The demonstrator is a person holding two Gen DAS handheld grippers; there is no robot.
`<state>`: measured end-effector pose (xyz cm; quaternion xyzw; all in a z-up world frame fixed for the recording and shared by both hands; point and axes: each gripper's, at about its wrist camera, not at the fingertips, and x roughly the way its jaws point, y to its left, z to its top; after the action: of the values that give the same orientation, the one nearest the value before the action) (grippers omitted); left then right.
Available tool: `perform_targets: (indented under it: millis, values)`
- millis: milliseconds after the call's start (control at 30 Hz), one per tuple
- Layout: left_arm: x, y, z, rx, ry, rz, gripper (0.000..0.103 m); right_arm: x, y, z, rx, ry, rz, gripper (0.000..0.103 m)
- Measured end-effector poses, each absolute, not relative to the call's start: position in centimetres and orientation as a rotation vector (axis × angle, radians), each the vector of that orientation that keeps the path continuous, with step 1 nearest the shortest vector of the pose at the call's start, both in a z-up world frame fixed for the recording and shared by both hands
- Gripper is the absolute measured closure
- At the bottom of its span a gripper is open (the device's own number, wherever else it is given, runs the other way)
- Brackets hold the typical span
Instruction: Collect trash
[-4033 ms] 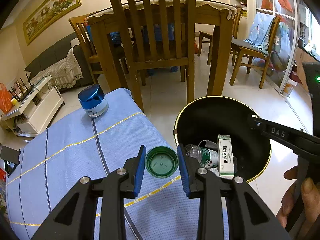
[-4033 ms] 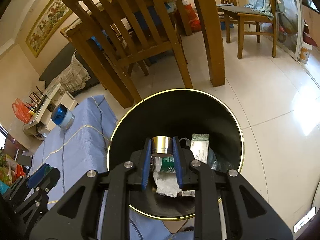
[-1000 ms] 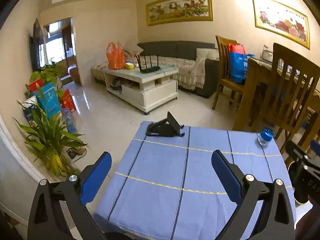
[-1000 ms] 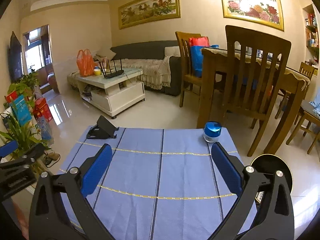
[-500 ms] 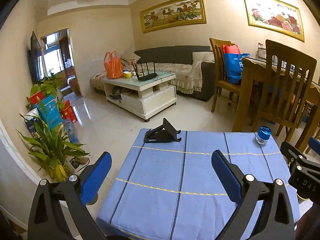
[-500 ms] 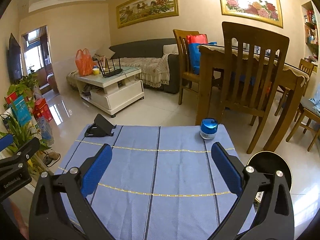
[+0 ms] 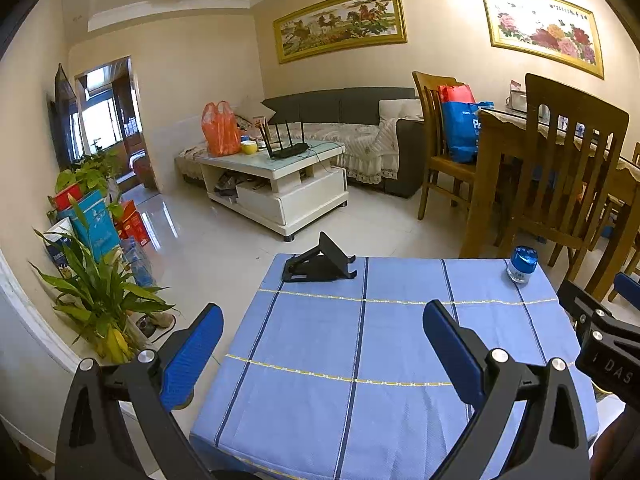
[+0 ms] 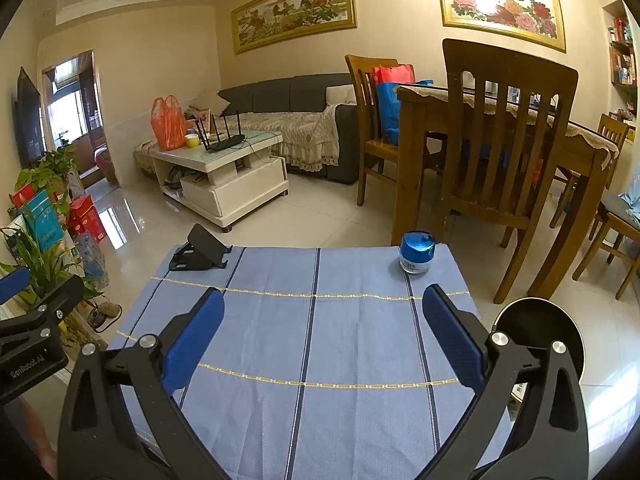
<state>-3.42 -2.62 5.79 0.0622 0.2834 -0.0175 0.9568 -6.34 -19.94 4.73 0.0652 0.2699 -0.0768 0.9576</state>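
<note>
My left gripper [image 7: 322,340] is wide open and empty, held above the near part of the blue tablecloth [image 7: 400,332]. My right gripper [image 8: 322,336] is also wide open and empty above the same cloth [image 8: 320,320]. The black trash bin [image 8: 536,328] with a gold rim stands on the floor at the table's right side, partly hidden behind my right finger; its contents do not show. I see no loose trash on the cloth.
A blue-lidded jar [image 8: 416,256] [image 7: 522,264] stands at the table's far right corner. A black phone stand [image 8: 202,254] [image 7: 320,260] sits at the far left edge. Wooden chairs [image 8: 504,152] and a dining table stand beyond. Plants [image 7: 96,292] are on the left.
Four seconds ago both grippers were at the bin, the left around a green cap, the right shut on a small jar. Now both are open, empty and pulled back facing the table.
</note>
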Motion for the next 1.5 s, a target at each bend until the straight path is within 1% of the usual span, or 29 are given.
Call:
perform_targets:
  millis: [700,833,967,1233,1500]
  values:
    - [-2.8,-2.4,4.9,0.131,0.597,-0.081,0.006,-6.5,-20.4,4.3,0.143,0.558,-0.143,0.005]
    - [-3.1,-2.7,4.8,0.154,0.586,-0.068,0.006,-6.6,-20.5,4.3,0.143,0.559,-0.144,0.005]
    - [-3.7,-3.3,4.9,0.201,0.537,-0.017,0.006,-6.6,-20.5,4.2,0.148,0.557,-0.142,0.005]
    - [-3.4,-2.3,5.1,0.136,0.565,-0.072,0.006,-6.6,-20.3,4.0,0.146,0.558,-0.141,0.005]
    - [-3.4,-2.5,5.1,0.130,0.571,-0.091,0.006,-6.6,-19.9,4.0,0.151,0.561,-0.141,0.005]
